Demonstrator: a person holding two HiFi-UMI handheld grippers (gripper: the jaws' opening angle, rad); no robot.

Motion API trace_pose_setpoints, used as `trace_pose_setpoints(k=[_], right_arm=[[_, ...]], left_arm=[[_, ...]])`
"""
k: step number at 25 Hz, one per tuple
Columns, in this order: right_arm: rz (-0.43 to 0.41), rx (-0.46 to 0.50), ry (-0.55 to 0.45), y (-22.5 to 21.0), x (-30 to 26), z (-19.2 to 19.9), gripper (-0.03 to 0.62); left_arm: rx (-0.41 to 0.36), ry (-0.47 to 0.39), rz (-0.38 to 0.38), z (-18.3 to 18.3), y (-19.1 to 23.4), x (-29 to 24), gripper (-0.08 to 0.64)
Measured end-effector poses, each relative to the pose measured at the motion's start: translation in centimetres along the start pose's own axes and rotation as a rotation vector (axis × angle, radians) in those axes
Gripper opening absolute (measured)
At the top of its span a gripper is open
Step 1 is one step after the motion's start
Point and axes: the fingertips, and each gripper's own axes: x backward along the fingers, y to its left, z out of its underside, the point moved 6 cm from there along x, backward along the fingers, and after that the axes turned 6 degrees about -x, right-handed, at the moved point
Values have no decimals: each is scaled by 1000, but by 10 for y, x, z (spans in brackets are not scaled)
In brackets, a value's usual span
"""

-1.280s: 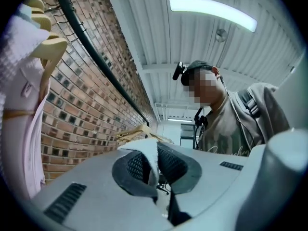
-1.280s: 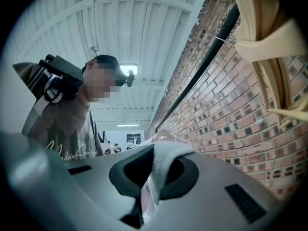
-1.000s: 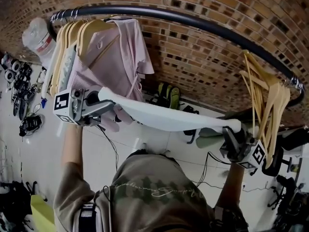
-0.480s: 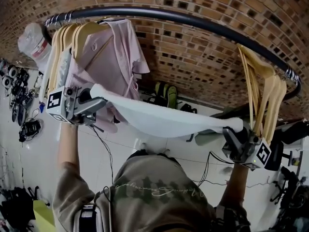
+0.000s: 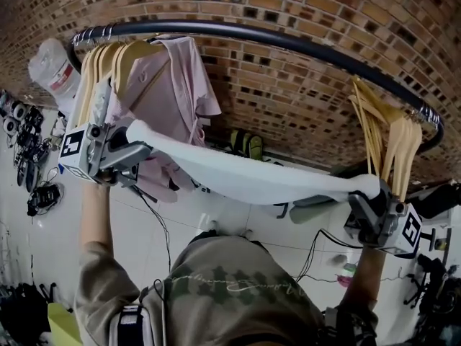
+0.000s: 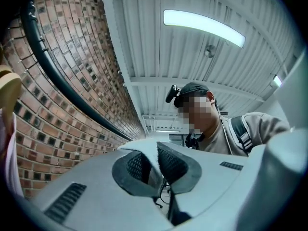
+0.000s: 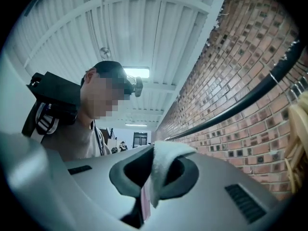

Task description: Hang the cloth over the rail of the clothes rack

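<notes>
White cloth (image 5: 252, 179) hangs stretched below the rail (image 5: 288, 40), apart from it. Each end vanishes between pinched fingers: the left gripper (image 5: 133, 144) is clamped on one corner, the right gripper (image 5: 371, 197) on the other. Wooden hangers (image 5: 382, 132) partly hide the rail's right end. A pink shirt (image 5: 176, 85) hangs under its left part. Since a second ago the grippers have drawn further apart below the rail, pulling the cloth tauter.

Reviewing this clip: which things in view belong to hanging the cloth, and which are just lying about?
Belongs to the job: white cloth, stretched between both claws; rail; left claw, shut on the cloth; right claw, shut on the cloth.
Just about: wooden hangers on the rail; pink shirt on a hanger; shoes by the wall.
</notes>
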Motion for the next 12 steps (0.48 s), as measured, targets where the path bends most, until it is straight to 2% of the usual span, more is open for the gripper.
trace_pose_setpoints(k=[12], right_arm=[[-8,2,28,-15,-7,-54,20]], left_arm=[[1,15,17,-44,23,-17,16]])
